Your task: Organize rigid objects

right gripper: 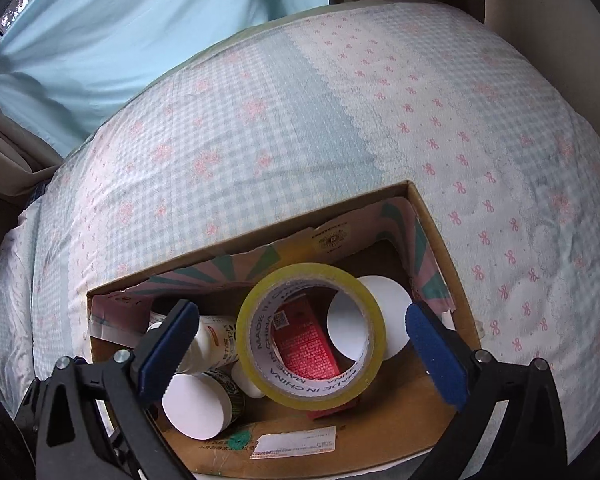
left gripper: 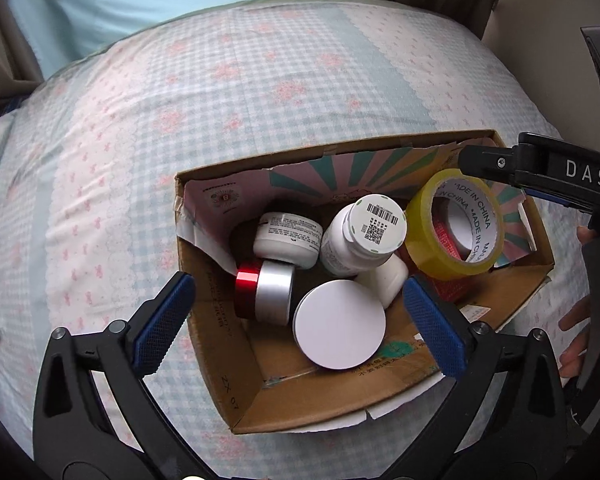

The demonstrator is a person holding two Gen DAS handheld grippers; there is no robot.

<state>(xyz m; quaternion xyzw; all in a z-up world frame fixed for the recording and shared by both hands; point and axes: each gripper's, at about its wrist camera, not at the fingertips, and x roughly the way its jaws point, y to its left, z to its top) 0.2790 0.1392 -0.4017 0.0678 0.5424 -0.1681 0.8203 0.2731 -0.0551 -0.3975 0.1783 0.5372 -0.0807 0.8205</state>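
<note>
An open cardboard box (left gripper: 228, 400) on a bed holds a white bottle (left gripper: 380, 220) with a barcode on its base, a white jar (left gripper: 288, 236), a red and silver jar (left gripper: 266, 294), a white round-lidded tub (left gripper: 340, 324) and a yellow tape roll (left gripper: 420, 248). My left gripper (left gripper: 300, 320) hangs open over the box with nothing between its pads. In the right wrist view my right gripper (right gripper: 302, 344) stands open around the tape roll (right gripper: 308, 272), its pads clear of it. A red carton (right gripper: 308, 360) shows through the roll's hole.
The box (right gripper: 440, 232) rests on a checked bedspread (left gripper: 220, 100) with pink bows. A finger of the right gripper (left gripper: 500, 164) reaches over the box's far right corner. A person's hand (left gripper: 576, 320) shows at the right edge. A pale blue curtain (right gripper: 140, 20) hangs behind the bed.
</note>
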